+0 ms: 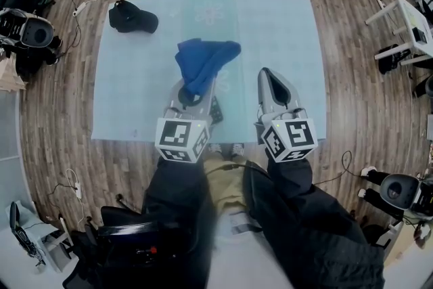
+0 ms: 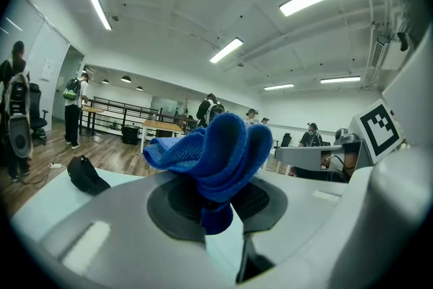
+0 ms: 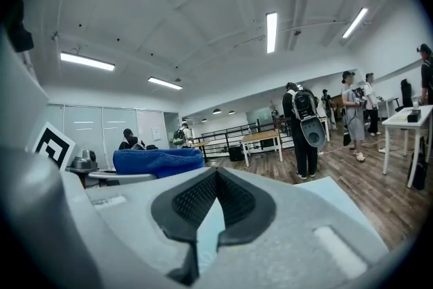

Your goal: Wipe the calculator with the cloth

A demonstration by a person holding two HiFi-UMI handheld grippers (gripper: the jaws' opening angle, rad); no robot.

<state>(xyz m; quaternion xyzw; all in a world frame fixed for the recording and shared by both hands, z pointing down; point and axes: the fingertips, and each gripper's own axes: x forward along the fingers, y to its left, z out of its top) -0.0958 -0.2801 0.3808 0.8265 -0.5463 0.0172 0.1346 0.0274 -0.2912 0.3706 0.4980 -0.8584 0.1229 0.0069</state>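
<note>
The blue cloth (image 1: 203,63) is clamped by the left gripper (image 1: 192,93); the right gripper (image 1: 266,74) is closed, empty. The calculator (image 1: 216,109), at the cloth's 5 o'clock, should be wiped with flat strokes.

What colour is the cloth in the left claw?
The cloth is blue, clearest in the left gripper view.

Fuzzy blue cloth (image 1: 203,61), matt grey plastic left gripper (image 1: 193,89), glossy wood-plank floor (image 1: 352,30).
</note>
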